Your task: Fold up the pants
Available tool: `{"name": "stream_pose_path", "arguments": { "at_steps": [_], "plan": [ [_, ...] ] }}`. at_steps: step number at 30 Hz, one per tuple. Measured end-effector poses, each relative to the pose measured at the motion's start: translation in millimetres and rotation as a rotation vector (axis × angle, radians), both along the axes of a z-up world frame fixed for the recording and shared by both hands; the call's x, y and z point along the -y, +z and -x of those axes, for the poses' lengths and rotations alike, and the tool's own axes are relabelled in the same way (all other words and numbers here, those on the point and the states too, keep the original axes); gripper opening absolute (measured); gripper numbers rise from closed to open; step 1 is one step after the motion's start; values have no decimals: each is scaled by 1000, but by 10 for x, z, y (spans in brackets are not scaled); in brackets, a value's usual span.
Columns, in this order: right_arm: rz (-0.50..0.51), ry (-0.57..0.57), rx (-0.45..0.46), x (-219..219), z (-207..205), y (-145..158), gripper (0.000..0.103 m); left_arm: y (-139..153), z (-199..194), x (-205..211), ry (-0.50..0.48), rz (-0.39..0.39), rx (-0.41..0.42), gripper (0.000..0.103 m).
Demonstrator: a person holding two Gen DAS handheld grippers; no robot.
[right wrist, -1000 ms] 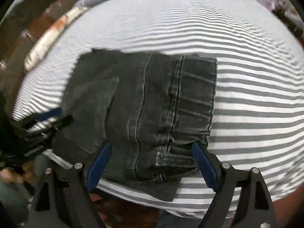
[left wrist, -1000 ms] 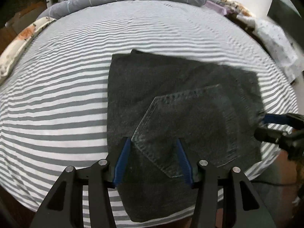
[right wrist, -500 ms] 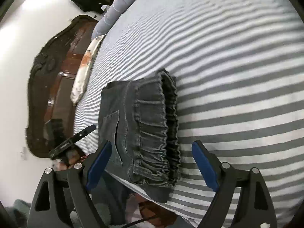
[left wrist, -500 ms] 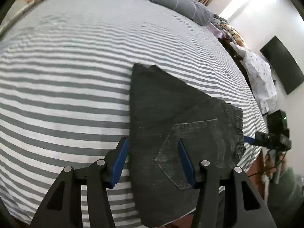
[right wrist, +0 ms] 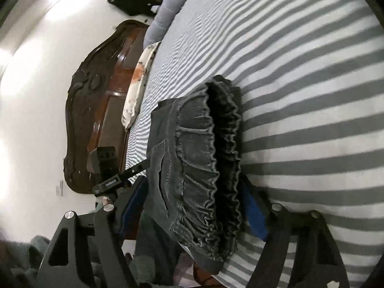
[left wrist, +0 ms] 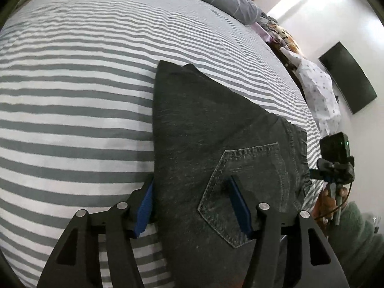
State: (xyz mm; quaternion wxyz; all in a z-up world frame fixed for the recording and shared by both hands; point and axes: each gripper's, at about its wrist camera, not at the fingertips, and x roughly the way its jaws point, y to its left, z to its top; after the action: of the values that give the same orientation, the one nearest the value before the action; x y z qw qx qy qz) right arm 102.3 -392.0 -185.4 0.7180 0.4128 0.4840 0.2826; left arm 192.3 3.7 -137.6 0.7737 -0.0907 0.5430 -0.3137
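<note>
Pants [left wrist: 216,129]: dark grey denim, folded into a compact stack, laid on the striped bedsheet [left wrist: 72,96] at the near edge of the bed; the back pocket [left wrist: 242,192] is seen uppermost in the left wrist view, the gathered elastic waistband [right wrist: 206,163] in the right wrist view.

Left gripper [left wrist: 192,206]: jaws are parted and opening. The left edge of the folded stack is bracketed: the left blue pad [left wrist: 144,211] is set at the stack's left border over the sheet, the right pad [left wrist: 240,206] is placed on top of the denim at the pocket. No pinch on the cloth is seen.

Right gripper [right wrist: 192,208]: jaws are spread wide and closing. The waistband end of the stack is taken between them, one pad [right wrist: 130,206] at the pocket side, the other [right wrist: 254,216] at the sheet side. Whether the pads are touching the cloth cannot be told; no squeeze is seen.

Other gripper in view: the right tool is seen beyond the waistband edge in the left wrist view [left wrist: 336,165]; the left tool is seen beside the stack's far end in the right wrist view [right wrist: 112,180].

Change from one second ago: both tools have been brought lower and closer to the stack. The left jaws have been shifted from the pocket area to the stack's left edge. The right view has been rolled, so that the headboard [right wrist: 96,120] is now shown.
</note>
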Motion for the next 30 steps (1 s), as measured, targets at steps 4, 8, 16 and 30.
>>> {"name": "stream_pose_path", "arguments": {
  "at_steps": [4, 8, 16, 30],
  "plan": [
    [-7, 23, 26, -38, 41, 31, 74, 22, 61, 116, -7, -61, 60, 62],
    [-23, 41, 44, -111, 44, 40, 74, 29, 167, 205, -19, -89, 105, 62],
    [87, 16, 27, -41, 51, -13, 42, 11, 90, 102, -20, -52, 78, 57],
    [112, -32, 49, -325, -28, 171, 25, 103, 92, 278, 62, -64, 92, 22]
  ]
}}
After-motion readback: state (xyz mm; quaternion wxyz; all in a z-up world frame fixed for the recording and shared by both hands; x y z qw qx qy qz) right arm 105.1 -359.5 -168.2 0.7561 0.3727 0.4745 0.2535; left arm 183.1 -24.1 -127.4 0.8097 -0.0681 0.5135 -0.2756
